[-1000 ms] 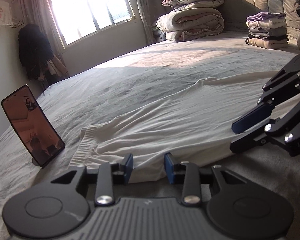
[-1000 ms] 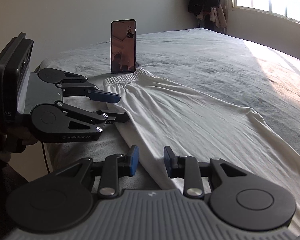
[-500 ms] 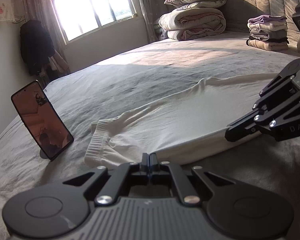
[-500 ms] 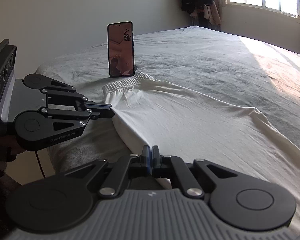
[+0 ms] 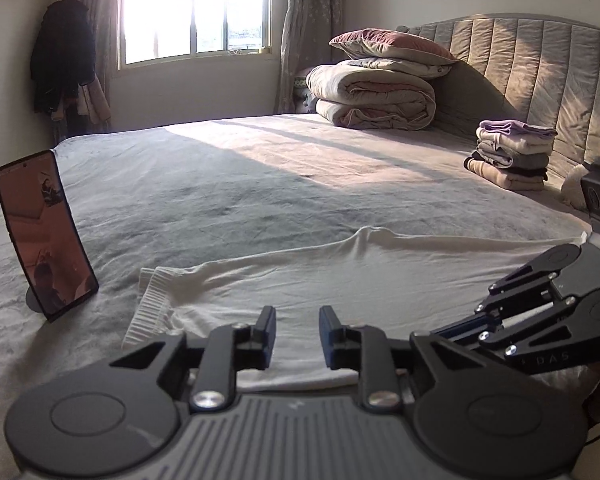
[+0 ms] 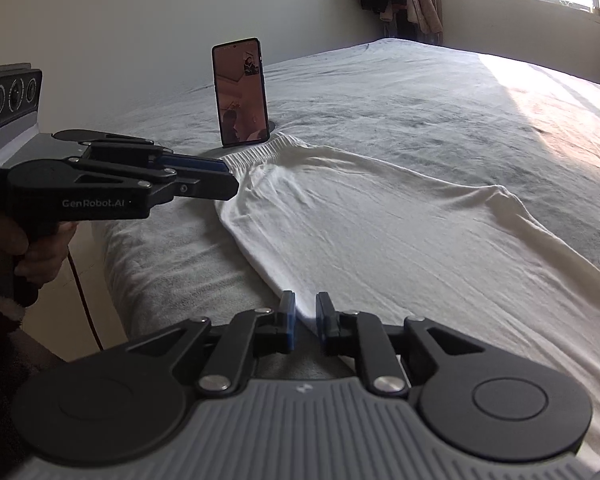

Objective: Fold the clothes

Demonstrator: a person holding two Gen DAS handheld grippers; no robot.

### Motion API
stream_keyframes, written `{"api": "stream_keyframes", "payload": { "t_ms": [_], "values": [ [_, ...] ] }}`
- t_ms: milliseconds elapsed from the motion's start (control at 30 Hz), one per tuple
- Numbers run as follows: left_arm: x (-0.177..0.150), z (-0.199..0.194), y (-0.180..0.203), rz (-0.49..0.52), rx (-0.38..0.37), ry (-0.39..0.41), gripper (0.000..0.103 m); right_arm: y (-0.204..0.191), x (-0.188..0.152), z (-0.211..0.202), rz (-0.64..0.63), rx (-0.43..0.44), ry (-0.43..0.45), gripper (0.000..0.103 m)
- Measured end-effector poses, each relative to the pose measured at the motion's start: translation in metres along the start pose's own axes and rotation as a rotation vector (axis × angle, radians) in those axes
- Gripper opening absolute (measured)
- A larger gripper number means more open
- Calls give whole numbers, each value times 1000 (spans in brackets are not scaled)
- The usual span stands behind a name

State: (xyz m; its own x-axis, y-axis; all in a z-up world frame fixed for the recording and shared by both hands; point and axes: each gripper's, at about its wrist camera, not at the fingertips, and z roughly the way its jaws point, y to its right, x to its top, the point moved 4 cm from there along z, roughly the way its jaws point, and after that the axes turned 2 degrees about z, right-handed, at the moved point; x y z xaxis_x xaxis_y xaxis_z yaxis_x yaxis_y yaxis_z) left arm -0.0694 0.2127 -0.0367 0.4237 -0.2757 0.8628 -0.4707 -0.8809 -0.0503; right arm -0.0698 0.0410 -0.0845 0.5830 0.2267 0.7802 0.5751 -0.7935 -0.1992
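Note:
White trousers (image 5: 340, 272) lie flat across the grey bed (image 5: 220, 184), their ribbed waistband (image 6: 268, 150) next to a phone. My left gripper (image 5: 297, 336) hovers over the near edge of the trousers close to the waistband, and its jaws are opening with nothing pressed between the pads. From the right wrist view the left gripper (image 6: 226, 179) shows side-on by the waistband. My right gripper (image 6: 305, 320) sits at the same near edge further along the leg; its jaws are opening too, and the cloth edge shows through the gap, ungripped. The right gripper (image 5: 452, 330) appears at the right in the left wrist view.
A phone (image 5: 46, 232) stands propped on the bed beside the waistband. A stack of folded clothes (image 5: 514, 154) and rolled quilts with a pillow (image 5: 376, 92) sit by the padded headboard (image 5: 540, 80). A hand (image 6: 32, 252) holds the left gripper's handle at the bed's edge.
Both grippers stood open a second ago, snapped shut half a second ago and have opened again. The left gripper has risen and rolled, so it looks further up the bed.

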Motion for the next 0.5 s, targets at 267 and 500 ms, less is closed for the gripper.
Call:
{"api": "stream_keyframes", "payload": {
  "t_ms": [267,500],
  "values": [
    [12,46,75,182,-108,-55,26,65,-13,-61,99,-122,35,38],
    [24,74,133,236,-242,-34,26,138,-9,-97,168,-250,87,38]
  ]
}}
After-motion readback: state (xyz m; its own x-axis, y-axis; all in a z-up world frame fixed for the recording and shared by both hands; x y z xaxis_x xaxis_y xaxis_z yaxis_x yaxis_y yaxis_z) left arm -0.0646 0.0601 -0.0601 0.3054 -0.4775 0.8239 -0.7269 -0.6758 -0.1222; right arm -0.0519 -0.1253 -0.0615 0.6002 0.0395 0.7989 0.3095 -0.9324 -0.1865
